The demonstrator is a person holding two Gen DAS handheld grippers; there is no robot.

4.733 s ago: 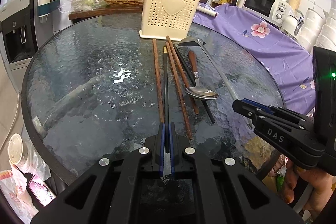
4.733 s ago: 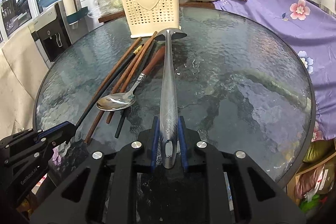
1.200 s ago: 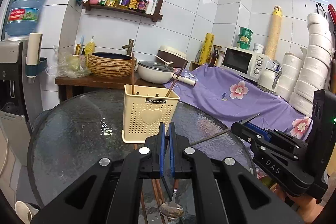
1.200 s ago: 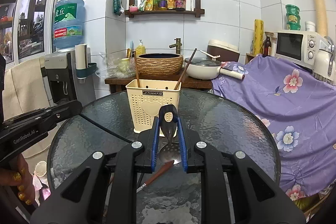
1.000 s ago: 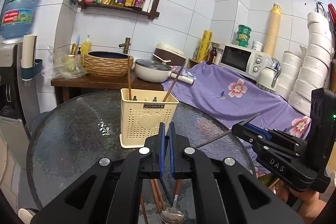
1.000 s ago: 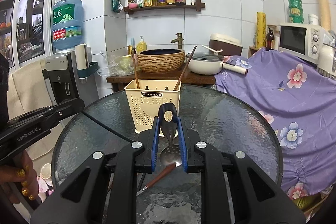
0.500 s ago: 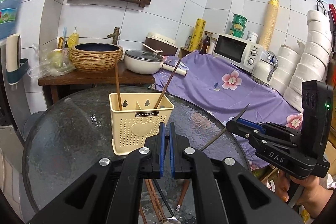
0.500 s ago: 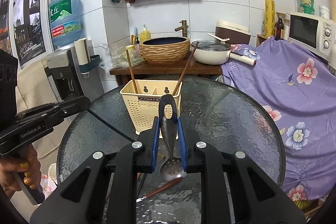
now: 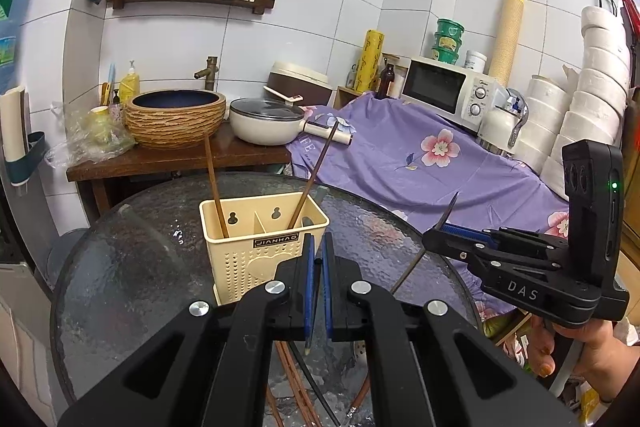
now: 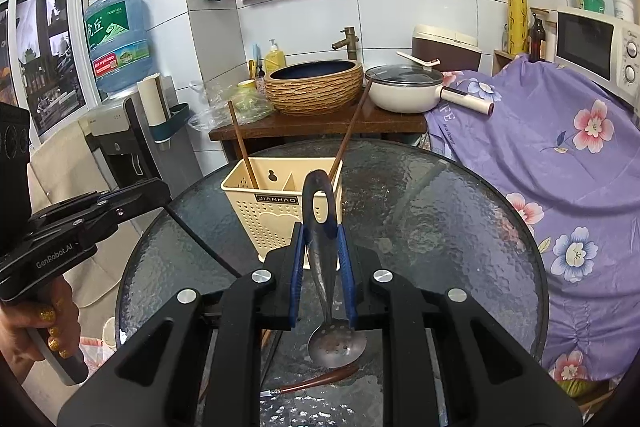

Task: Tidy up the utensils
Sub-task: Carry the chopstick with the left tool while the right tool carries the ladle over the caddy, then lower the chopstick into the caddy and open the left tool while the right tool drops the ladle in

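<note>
A cream utensil holder (image 9: 256, 247) (image 10: 280, 215) stands on the round glass table (image 9: 120, 287) with two brown chopsticks (image 9: 216, 187) in it. My left gripper (image 9: 316, 247) is shut on a thin black chopstick (image 9: 310, 343) that hangs down, just in front of the holder's right side. My right gripper (image 10: 322, 235) is shut on a slotted metal ladle (image 10: 334, 343), handle up and bowl down above the table, also near the holder's right compartment. It shows in the left wrist view (image 9: 434, 239) at the right.
More chopsticks (image 9: 296, 387) and a wooden-handled spoon (image 10: 320, 379) lie on the glass below the grippers. Behind the table are a wooden counter with a basin (image 9: 176, 119) and a pan (image 9: 268, 119). A purple flowered cloth (image 9: 420, 163) covers the right side.
Both grippers have lifted their utensils off the table, turned them upright and moved closer to the holder, which now sits lower and nearer in both views.
</note>
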